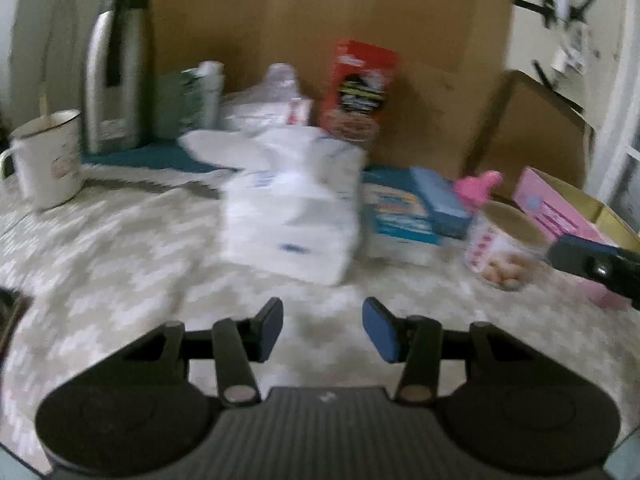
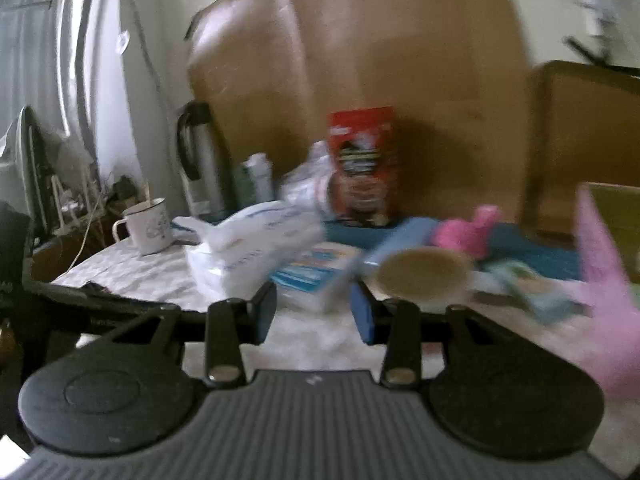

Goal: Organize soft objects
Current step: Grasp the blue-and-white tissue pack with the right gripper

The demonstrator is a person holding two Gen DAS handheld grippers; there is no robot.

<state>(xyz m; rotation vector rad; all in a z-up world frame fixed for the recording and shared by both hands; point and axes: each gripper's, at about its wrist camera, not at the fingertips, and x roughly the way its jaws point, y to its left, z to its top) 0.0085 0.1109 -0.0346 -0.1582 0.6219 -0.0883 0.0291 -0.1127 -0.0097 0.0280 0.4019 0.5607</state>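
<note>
blur: white plastic bag (image 1: 292, 204) print unreadable | pink box (image 2: 608, 308) edge-cropped

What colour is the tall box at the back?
Red tall box, clearest in the left wrist view.

- left gripper (image 1: 322, 328): jaws spread wide, nothing between the blue pads (image 1: 380, 330), pointing forward and a bit down
- right gripper (image 2: 314, 314): also gaping, empty, roughly level

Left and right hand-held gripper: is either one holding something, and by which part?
Nothing is held. The left hand-held gripper and the right hand-held gripper are both open, with nothing between them.
</note>
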